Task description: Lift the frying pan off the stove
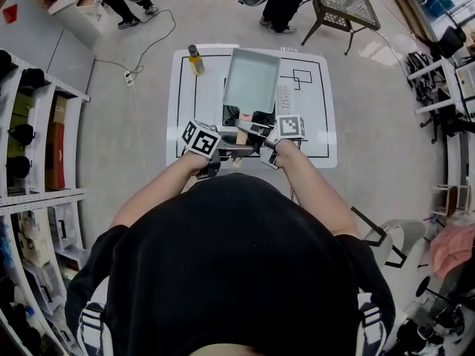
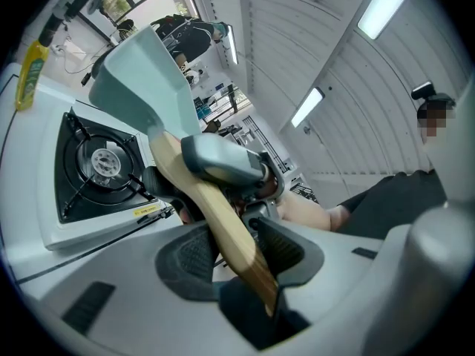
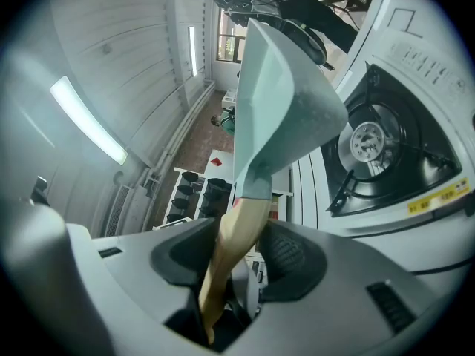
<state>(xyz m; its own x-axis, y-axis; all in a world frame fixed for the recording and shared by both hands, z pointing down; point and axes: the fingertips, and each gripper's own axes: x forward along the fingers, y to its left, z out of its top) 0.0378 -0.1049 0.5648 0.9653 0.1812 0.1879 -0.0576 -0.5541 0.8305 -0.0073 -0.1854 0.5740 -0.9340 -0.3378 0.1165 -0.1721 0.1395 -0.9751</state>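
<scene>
Grey concrete floor [image 1: 386,147] lies all round a white table [image 1: 319,136] marked with black lines, and we stand at its near edge. Our right gripper [image 3: 237,254] pinches the pale wooden handle [image 3: 241,228] just behind the pan's socket. Our left gripper [image 2: 236,247] pinches the same handle nearer its free end, both pads pressed to the wood. We judge that two grips on one handle are there to share the load: the pan [image 1: 251,80] hangs far out in front, and a single pinch on a smooth round stick would likely let it roll or droop. With one grip set behind the other, the rear one can push down while the front one carries.

From the handle outward, the pan rides above the stove [image 2: 82,213] at the table's middle, tilted nose-up. The burner [image 2: 100,162] shows bare beneath it in both gripper views, so we judge it already lifted clear. It is a rectangular pan in pale grey-green with deep, sloping walls, a matching socket for the handle, and nothing inside. A yellow bottle [image 1: 196,59] stands near the table's far left corner, well apart from the pan.
</scene>
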